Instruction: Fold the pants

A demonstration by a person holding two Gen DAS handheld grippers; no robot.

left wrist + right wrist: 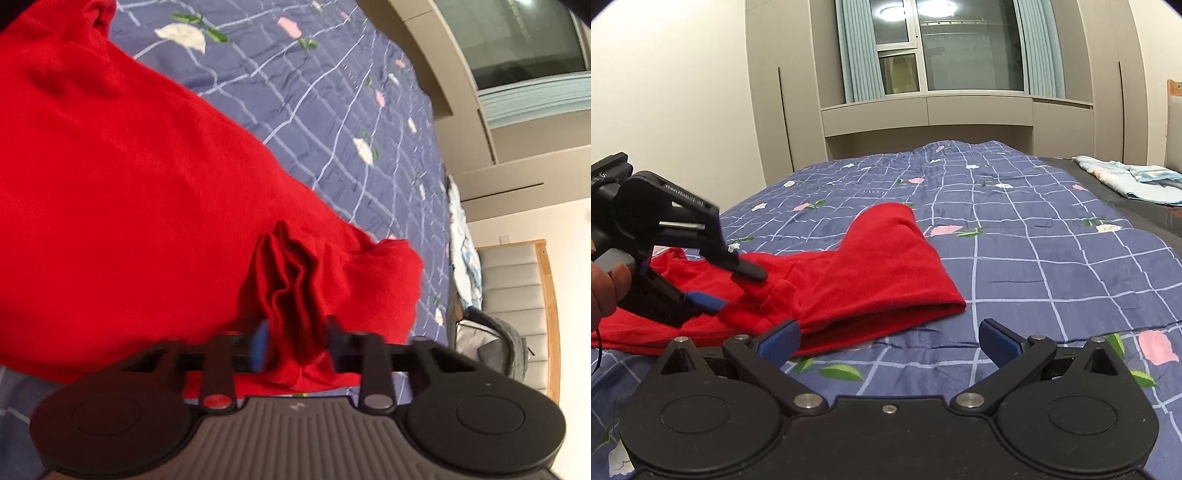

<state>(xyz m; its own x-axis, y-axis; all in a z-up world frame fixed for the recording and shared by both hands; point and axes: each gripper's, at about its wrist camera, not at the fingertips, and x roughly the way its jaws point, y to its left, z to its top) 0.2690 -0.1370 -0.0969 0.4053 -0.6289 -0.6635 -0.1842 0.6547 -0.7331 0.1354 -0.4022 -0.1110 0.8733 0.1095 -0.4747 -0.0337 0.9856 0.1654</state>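
Red pants (129,184) lie crumpled on the bed, and a pinched bunch of their cloth stands up between the jaws of my left gripper (295,332), which is shut on it. The right wrist view shows the pants (879,266) spread across the bedspread with one folded end nearest me. In that view the left gripper (733,290) comes in from the left, held by a hand (605,288), and bites the near left part of the cloth. My right gripper (890,339) stands wide open just in front of the pants' near edge, its left blue pad (779,339) at the cloth, gripping nothing.
A blue checked bedspread (1034,240) with flower prints covers the bed. A pale blue folded cloth (1130,177) lies at the far right corner. Beyond are cabinets and a curtained window (960,48). A grey bag (491,343) and padded headboard (517,295) flank the bed.
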